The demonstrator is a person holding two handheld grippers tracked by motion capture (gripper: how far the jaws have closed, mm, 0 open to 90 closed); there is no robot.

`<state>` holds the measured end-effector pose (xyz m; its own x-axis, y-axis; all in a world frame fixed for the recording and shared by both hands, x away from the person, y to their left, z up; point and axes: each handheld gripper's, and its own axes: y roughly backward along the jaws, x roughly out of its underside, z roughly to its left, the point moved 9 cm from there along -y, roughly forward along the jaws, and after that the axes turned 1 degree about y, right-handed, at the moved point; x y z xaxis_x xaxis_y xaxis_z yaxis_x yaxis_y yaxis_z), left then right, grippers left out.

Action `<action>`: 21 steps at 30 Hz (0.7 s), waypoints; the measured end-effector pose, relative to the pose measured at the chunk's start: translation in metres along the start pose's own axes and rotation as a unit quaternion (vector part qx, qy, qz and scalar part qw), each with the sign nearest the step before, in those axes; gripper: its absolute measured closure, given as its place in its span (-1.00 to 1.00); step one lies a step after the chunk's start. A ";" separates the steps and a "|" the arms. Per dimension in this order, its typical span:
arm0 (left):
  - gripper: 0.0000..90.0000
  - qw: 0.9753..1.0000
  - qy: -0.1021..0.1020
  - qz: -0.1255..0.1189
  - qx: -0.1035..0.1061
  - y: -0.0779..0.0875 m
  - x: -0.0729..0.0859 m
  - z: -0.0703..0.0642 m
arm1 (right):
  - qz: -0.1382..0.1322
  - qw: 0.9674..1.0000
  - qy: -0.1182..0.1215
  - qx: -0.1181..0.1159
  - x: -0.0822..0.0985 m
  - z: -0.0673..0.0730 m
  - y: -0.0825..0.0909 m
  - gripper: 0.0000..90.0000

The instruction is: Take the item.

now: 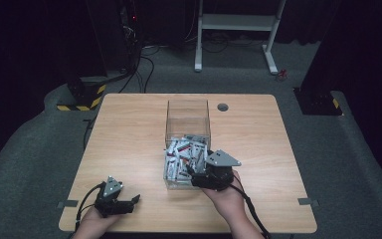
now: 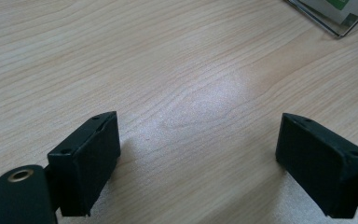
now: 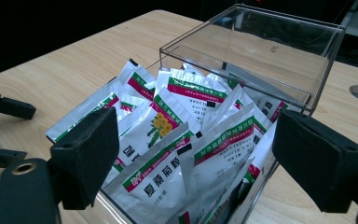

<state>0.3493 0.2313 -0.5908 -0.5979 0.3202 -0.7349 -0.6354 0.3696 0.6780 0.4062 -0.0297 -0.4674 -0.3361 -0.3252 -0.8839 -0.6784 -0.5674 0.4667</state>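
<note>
A darkened lab or test room is indicated: light wooden desk (image 1: 129, 144) on grey carpet (image 1: 30, 164), yellow-black hazard-striped stand base (image 1: 82, 97), trailing black cables (image 1: 142, 67), white metal frame (image 1: 238, 25).

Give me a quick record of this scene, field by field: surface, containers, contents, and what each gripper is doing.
surface: wooden table
containers: two clear boxes, the far box empty
contents: silver packets with green and red bands, standing in the near box
left gripper: open, low over bare table, holding nothing
right gripper: open, at the near box, jaws either side of the packets, nothing gripped
</note>
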 end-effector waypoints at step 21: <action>-0.69 1.000 -0.005 0.000 0.001 0.000 0.000 0.000 | 0.031 0.999 0.011 0.008 0.012 0.003 -0.015 0.13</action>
<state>0.3493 0.2313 -0.5907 -0.5927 0.3288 -0.7352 -0.6346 0.3714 0.6777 0.4104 -0.0222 -0.4852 -0.3632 -0.3757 -0.8526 -0.6679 -0.5331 0.5194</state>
